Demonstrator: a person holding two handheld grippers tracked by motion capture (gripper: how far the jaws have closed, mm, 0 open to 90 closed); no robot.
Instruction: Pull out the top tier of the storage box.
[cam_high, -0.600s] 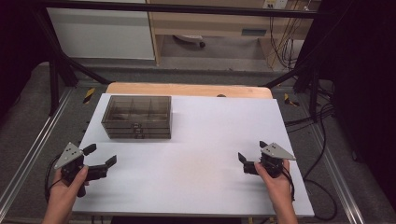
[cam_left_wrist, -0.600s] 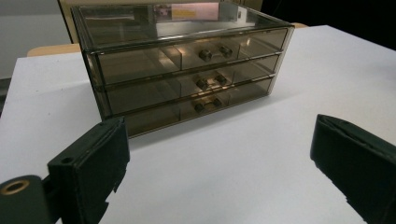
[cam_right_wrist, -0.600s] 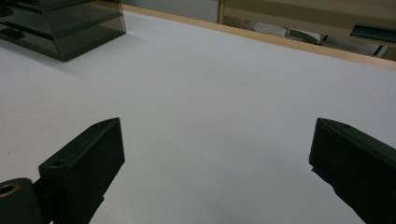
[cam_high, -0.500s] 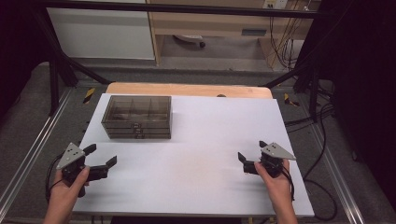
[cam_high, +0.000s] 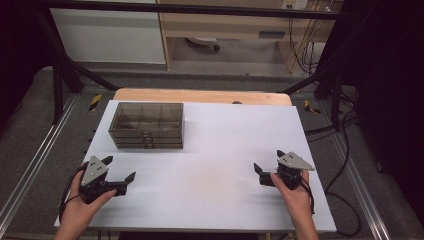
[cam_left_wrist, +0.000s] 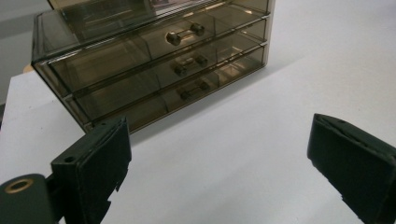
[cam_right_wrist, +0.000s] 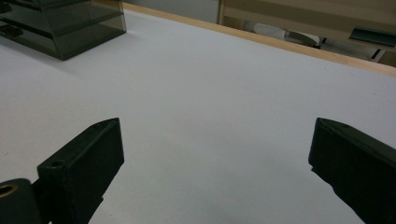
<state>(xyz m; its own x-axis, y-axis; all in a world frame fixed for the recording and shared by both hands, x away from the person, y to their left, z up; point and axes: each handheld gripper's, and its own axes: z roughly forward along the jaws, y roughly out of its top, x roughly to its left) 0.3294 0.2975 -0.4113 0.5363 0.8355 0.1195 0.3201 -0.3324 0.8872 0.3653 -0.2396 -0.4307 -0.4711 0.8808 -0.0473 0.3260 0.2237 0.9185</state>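
Start position: L gripper (cam_high: 120, 172) and R gripper (cam_high: 266, 172) rest near table's front edge, jaws wide apart, nothing between. Drawer box (cam_high: 147, 125) sits back-left, drawers shut; likely next, L gripper reaches fwd to a drawer handle (cam_left_wrist: 185, 34).

My left gripper (cam_high: 119, 172) is a black handheld block with a pale grey three-cornered plate fixed on top, and a thin black cable loops out from its rear beside my bare hand. My right gripper (cam_high: 270, 167) is built the same way: black body, grey triangular plate, black cable trailing back along my wrist. I see no sleeves on my forearms in the high view. In the left gripper view each jaw is a thick matte-black slab with a stepped, notched inner edge, a small round hole near its top and a brass-coloured ring at its base; the right gripper view shows the same make.
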